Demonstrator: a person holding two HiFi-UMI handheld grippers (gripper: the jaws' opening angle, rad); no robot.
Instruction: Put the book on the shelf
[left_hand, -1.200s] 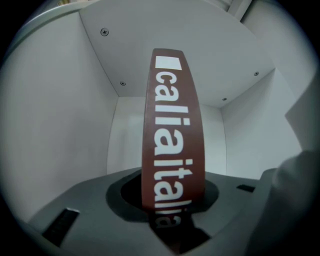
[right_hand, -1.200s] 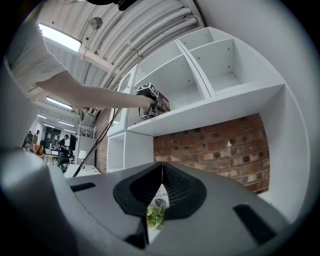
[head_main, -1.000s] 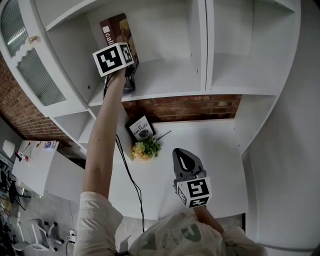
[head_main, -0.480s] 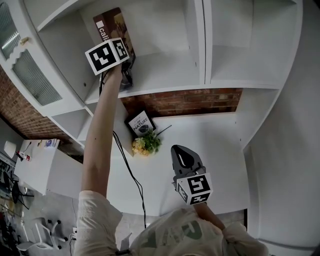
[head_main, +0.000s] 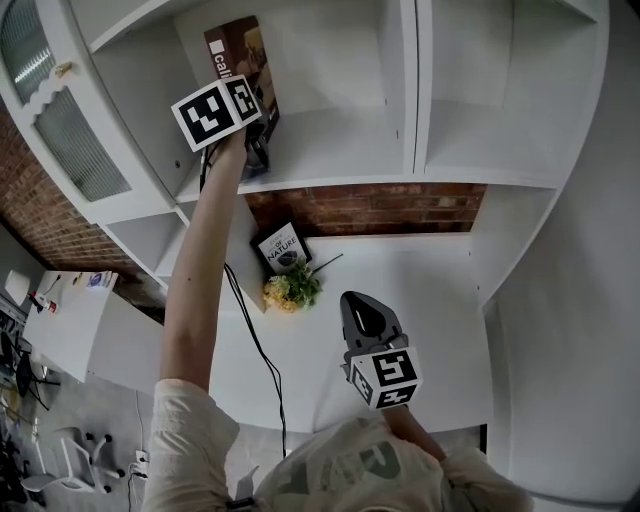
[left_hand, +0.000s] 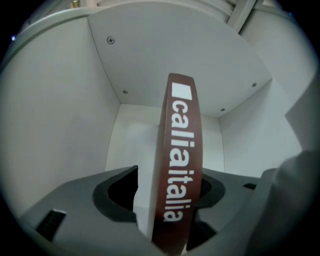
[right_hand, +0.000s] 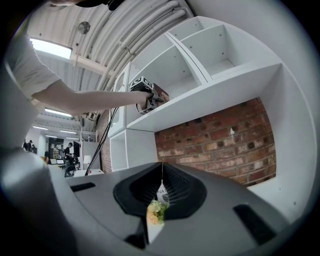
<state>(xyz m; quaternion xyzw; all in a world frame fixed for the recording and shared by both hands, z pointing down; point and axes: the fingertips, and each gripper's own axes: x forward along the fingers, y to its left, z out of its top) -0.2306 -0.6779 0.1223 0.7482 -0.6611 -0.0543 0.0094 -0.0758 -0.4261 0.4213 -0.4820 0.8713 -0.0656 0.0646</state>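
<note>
The white shelf (head_main: 340, 150) fills the upper frame; the left arm (head_main: 200, 270) stretches straight up to its upper-left compartment; there the book (head_main: 243, 50) stands upright between the opening jaws of the left gripper (head_main: 256, 150); the right gripper (head_main: 363, 318), jaws together, hangs low at centre.

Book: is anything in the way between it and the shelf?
Nothing visible. The book is already in a shelf compartment that holds nothing else, standing between the opening jaws of the left gripper.

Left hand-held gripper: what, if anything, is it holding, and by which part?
The brown book: its lower spine end sits between the left hand-held gripper's jaws, which are opening, so the hold appears to be loosening.
</note>
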